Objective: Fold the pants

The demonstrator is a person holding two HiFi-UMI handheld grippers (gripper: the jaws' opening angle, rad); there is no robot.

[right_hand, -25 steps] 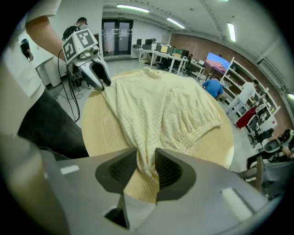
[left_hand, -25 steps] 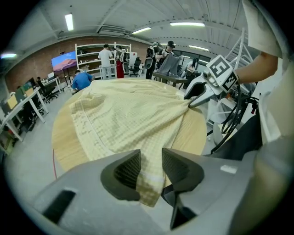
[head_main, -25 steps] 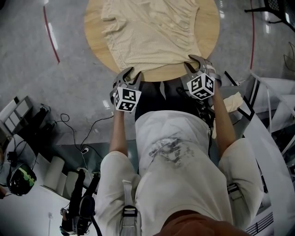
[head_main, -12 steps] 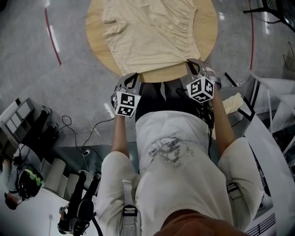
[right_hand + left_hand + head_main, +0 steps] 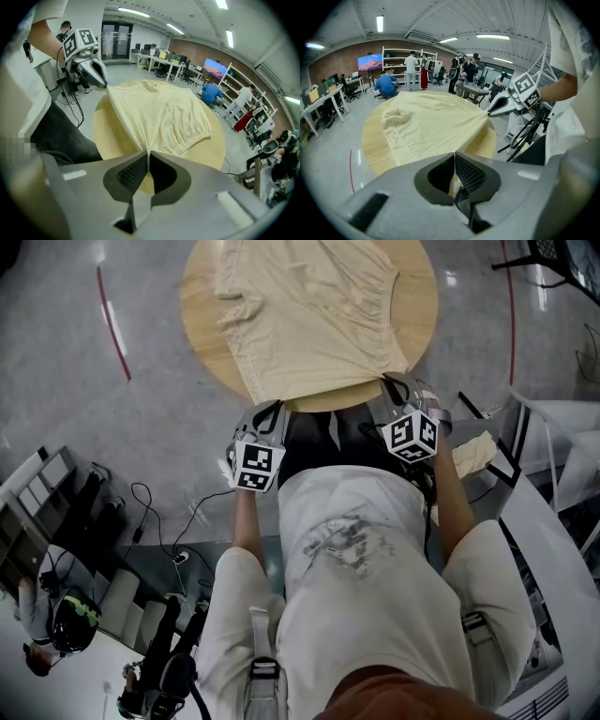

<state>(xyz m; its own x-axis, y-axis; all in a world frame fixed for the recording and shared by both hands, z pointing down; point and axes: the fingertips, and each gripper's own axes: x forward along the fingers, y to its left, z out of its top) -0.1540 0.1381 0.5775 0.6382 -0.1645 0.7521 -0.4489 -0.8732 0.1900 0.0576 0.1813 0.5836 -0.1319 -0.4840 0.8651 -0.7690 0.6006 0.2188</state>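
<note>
Cream pants (image 5: 314, 306) lie spread on a round wooden table (image 5: 202, 324). My left gripper (image 5: 267, 409) is shut on their near edge at the left, and cloth shows between its pads (image 5: 453, 159). My right gripper (image 5: 389, 382) is shut on the near edge at the right, its jaws having just closed on the fabric (image 5: 148, 154). The edge hangs taut between the two grippers, raised a little off the table. The elastic waistband (image 5: 197, 136) lies toward the right of the table. Each gripper view also shows the other gripper pinching the cloth.
The person's body stands against the table's near rim. Cables (image 5: 159, 512) and gear lie on the floor at the left, and a white frame (image 5: 553, 474) stands at the right. Several people, desks and a shelf (image 5: 410, 61) are far behind the table.
Both grippers' jaws went from wide open around the near edge of the pants to shut on it. Both hands have risen slightly, lifting that edge.
</note>
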